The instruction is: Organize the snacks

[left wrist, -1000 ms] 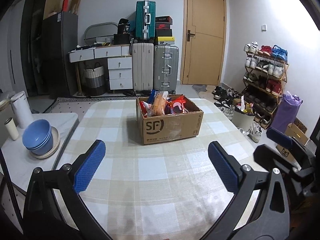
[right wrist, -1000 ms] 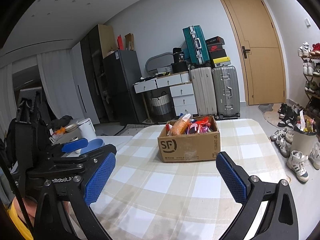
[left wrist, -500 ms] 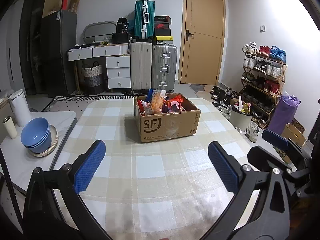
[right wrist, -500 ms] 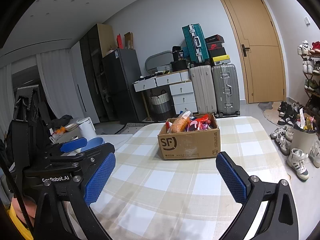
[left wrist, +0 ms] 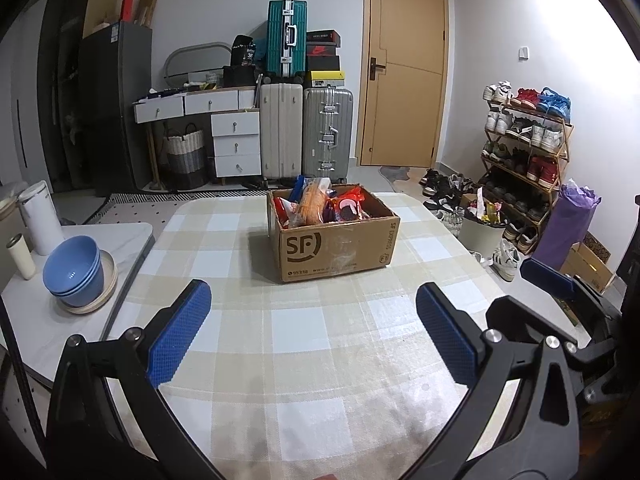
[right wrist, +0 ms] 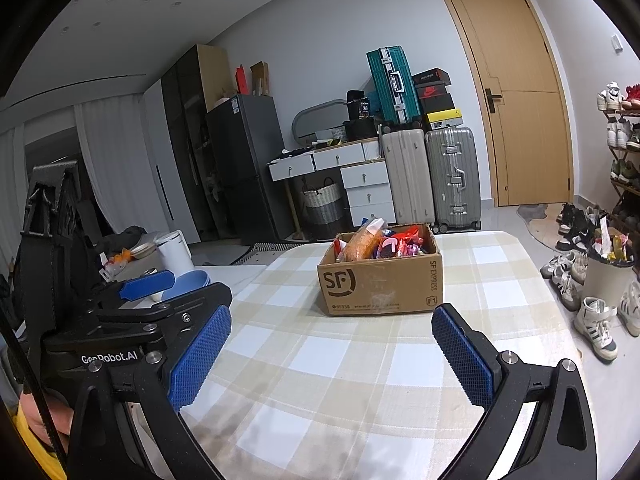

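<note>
A brown SF cardboard box (left wrist: 340, 246) (right wrist: 380, 286) stands in the middle of the checked table (left wrist: 312, 360) (right wrist: 340, 380). It is full of snack packets (left wrist: 320, 206) (right wrist: 380, 242), with an orange bag upright at its left. My left gripper (left wrist: 312, 332) is open and empty, above the table short of the box. My right gripper (right wrist: 332, 354) is open and empty, also short of the box. The right gripper's finger shows at the right edge of the left wrist view (left wrist: 548, 280).
A white side table (left wrist: 48, 312) at the left carries stacked blue bowls (left wrist: 74, 270), a white canister (left wrist: 40, 216) and a small bottle (left wrist: 20, 256). Suitcases (left wrist: 304, 132), drawers and a door stand behind. A shoe rack (left wrist: 524, 152) and bin (left wrist: 480, 232) stand at the right.
Both grippers have moved a little closer to the box, which looks slightly larger and lower in both views. Both stay open.
</note>
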### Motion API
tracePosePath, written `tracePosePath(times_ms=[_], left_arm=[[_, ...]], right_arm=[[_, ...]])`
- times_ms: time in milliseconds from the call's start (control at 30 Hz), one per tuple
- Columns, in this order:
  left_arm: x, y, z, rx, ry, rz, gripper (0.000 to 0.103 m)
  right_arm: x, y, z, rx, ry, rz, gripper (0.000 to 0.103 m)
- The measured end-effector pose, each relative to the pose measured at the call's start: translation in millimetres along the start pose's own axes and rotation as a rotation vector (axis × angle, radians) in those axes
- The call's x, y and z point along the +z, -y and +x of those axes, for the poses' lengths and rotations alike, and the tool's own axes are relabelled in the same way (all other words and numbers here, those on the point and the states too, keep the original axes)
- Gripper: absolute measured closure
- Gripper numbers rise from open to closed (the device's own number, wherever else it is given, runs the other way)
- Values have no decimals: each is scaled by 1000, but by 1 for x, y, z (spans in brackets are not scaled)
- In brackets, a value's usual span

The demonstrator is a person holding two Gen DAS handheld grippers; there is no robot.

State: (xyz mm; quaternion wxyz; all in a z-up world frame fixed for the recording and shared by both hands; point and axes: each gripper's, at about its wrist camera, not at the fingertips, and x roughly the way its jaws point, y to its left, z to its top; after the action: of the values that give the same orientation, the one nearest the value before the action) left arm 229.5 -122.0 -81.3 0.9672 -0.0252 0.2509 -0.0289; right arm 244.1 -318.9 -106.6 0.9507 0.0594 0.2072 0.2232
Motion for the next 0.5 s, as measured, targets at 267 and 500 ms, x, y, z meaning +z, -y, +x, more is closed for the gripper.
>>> tracePosePath(times_ms=[267,500], left_arm=[[1,1,-2,-24,6,7,1],[1,4,-6,-21,5,3,1]], right_arm=[[-5,2,-1,0,-7,11,1],[-3,5,0,-3,-6,12,1]])
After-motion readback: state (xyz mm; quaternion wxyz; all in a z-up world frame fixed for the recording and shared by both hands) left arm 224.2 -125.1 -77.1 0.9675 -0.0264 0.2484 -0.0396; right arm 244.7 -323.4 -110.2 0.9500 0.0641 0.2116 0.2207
